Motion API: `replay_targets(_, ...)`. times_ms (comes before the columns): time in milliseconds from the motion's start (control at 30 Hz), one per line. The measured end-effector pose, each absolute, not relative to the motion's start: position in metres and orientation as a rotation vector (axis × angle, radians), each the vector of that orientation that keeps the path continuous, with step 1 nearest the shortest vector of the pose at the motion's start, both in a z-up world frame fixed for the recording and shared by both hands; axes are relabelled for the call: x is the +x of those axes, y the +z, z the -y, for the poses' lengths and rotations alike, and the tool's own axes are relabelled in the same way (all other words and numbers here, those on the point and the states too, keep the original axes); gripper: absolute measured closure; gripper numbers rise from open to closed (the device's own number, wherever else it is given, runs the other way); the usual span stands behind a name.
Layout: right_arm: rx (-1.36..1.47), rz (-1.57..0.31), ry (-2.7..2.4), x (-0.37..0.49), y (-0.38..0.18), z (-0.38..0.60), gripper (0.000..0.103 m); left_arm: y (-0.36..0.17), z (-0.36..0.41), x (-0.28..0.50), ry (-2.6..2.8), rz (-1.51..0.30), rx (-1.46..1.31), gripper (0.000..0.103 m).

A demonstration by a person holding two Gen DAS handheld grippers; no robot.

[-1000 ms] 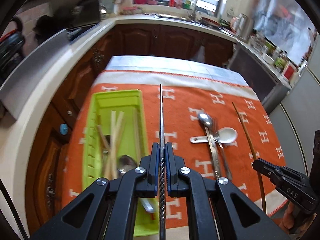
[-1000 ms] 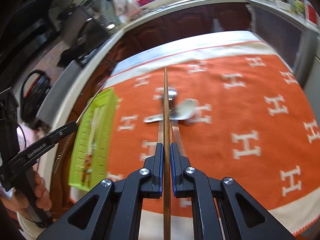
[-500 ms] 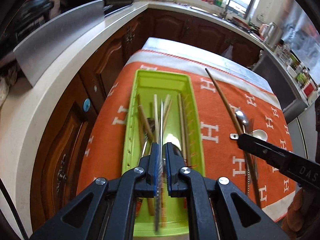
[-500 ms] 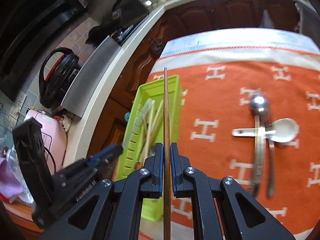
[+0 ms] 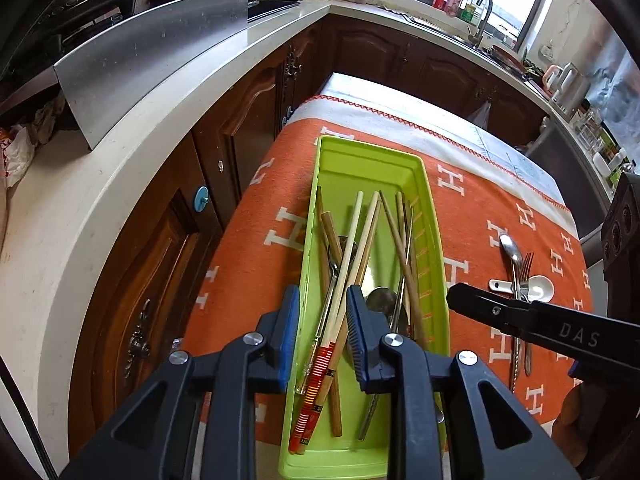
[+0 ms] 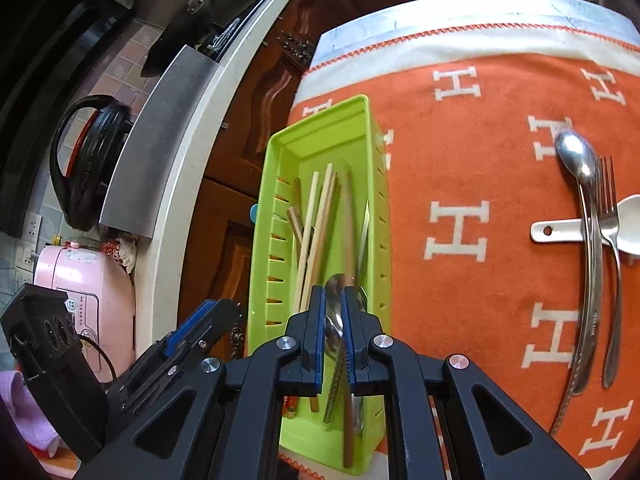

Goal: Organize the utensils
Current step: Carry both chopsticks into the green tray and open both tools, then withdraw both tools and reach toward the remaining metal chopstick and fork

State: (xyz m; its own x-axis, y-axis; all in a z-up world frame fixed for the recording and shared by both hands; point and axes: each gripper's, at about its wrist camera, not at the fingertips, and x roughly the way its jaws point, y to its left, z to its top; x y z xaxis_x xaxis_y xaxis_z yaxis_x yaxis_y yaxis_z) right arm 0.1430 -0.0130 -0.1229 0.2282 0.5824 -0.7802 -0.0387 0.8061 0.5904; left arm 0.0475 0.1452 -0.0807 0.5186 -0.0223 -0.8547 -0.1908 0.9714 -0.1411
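Note:
A green tray lies on the orange cloth and holds several chopsticks and a metal spoon. My left gripper is open above the tray's near half, empty. My right gripper is open a little above the same tray; a brown chopstick lies blurred in the tray below it. In the left wrist view the right gripper's finger reaches in from the right. A metal spoon, a fork and a white spoon lie on the cloth to the right.
The table's left edge runs beside dark wooden cabinets and a white countertop. A steel panel stands on the counter. A pink appliance and a black pot sit further left.
Both grippers have opened over the green tray. The metal chopstick from the left and the brown chopstick from the right now lie in the tray.

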Motion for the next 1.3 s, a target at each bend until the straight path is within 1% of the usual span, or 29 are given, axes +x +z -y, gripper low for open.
replay_targets(333, 0.472, -1.257, 0.421, 0.125, -0.121, 0.042, 0.095, -0.077, -0.13, 0.043, 0.082, -1.023, -0.188, 0.079)
replay_targets(400, 0.452, -1.247, 0.413, 0.118, -0.118, 0.05, 0.095, -0.075, -0.124, 0.042, 0.074, -1.022, -0.181, 0.076)
replay_targets(567, 0.415, -1.204, 0.39, 0.098, -0.108, 0.078, 0.095, -0.066, -0.107, 0.037, 0.05, -1.011, -0.145, 0.071)
replay_targets(667, 0.407, -1.173, 0.374, 0.083, -0.099, 0.1, 0.095, -0.06, -0.094, 0.034, 0.028, -1.004, -0.126, 0.063)
replay_targets(700, 0.403, -1.161, 0.365, 0.078, -0.096, 0.109, 0.095, -0.058, -0.087, 0.032, 0.014, -1.001, -0.121, 0.059)
replay_targets(767, 0.401, -1.132, 0.347, 0.068, -0.089, 0.126, 0.095, -0.054, -0.076, 0.031, -0.023, -1.003, -0.126, 0.056)
replay_targets(1067, 0.415, -1.019, 0.243, 0.035, -0.059, 0.209, 0.095, -0.051, -0.014, 0.036, -0.169, -1.04, -0.112, 0.055)
replay_targets(1300, 0.457, -1.002, 0.173, 0.023, -0.065, 0.259, 0.095, -0.075, 0.029, 0.045, -0.255, -1.095, -0.144, 0.055)
